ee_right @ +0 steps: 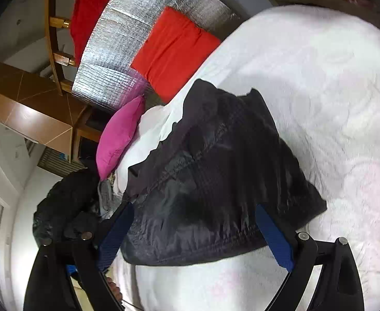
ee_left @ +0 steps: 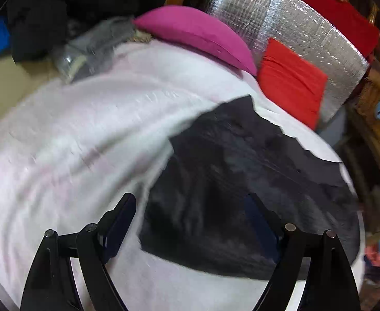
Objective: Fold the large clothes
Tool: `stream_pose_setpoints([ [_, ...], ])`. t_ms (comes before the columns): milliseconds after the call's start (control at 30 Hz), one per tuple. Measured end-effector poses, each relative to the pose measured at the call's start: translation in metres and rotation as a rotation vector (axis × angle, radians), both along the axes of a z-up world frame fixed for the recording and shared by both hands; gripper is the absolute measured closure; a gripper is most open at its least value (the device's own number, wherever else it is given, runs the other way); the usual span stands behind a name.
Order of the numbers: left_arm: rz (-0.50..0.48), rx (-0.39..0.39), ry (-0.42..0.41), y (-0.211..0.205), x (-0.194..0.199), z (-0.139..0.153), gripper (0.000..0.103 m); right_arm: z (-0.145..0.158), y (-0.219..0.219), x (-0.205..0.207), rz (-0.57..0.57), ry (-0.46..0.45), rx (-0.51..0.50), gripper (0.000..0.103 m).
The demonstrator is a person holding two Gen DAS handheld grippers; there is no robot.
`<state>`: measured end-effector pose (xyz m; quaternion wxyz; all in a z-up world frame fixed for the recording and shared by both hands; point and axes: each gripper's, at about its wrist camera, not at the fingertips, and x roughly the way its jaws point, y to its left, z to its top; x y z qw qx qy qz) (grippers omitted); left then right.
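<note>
Left wrist view: black shiny quilted jacket [ee_left: 241,181], bunched in a rough heap, lies on a white textured bedspread [ee_left: 73,142]. The left gripper [ee_left: 192,215] hovers above the jacket's near edge with its two black fingers spread wide and nothing between them; the right-hand finger overlaps the dark fabric, the other stands over bare bedspread. Whether either touches the cloth cannot be told, as the picture is blurred. A wide stretch of bare bedspread lies to the left of the jacket. Beyond it, a magenta pillow [ee_left: 197,33] and a red cushion [ee_left: 291,83] rest against a silver foil-covered headboard [ee_left: 293,26]. A dark pile of clothing [ee_left: 42,26] sits at the far left corner.

Right wrist view: the same jacket [ee_right: 215,181] lies directly ahead of the right gripper [ee_right: 195,228], its near hem between the two blue-padded fingers, which are spread wide and hold nothing. Bare bedspread [ee_right: 319,90] runs broadly to the right and in front of the hem. The red cushion [ee_right: 174,51], magenta pillow [ee_right: 119,134] and foil headboard [ee_right: 127,39] lie beyond the jacket's far edge.
</note>
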<state>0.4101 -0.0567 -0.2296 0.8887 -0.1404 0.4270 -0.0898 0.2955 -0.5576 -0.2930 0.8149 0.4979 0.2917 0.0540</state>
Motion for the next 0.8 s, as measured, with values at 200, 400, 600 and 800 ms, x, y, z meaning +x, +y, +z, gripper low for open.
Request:
stream_pose_setpoints([
  [200,-0.048,-0.164,0.099,-0.010,-0.033,-0.007,0.017,-0.006,0.021,-0.013,0.042,-0.027,0.105,0.007],
  [400,-0.057,-0.248,0.228,-0.026,-0.053,-0.036,0.017,-0.042,0.042,-0.023,-0.044,0.064,0.205,0.007],
  [600,0.046,-0.287,0.193,-0.032,-0.040,-0.050,0.017,-0.063,0.046,-0.011,-0.124,0.079,0.236,0.007],
  [800,0.119,-0.385,0.194,-0.032,-0.016,-0.068,0.016,-0.081,0.041,0.013,-0.203,0.080,0.254,0.007],
])
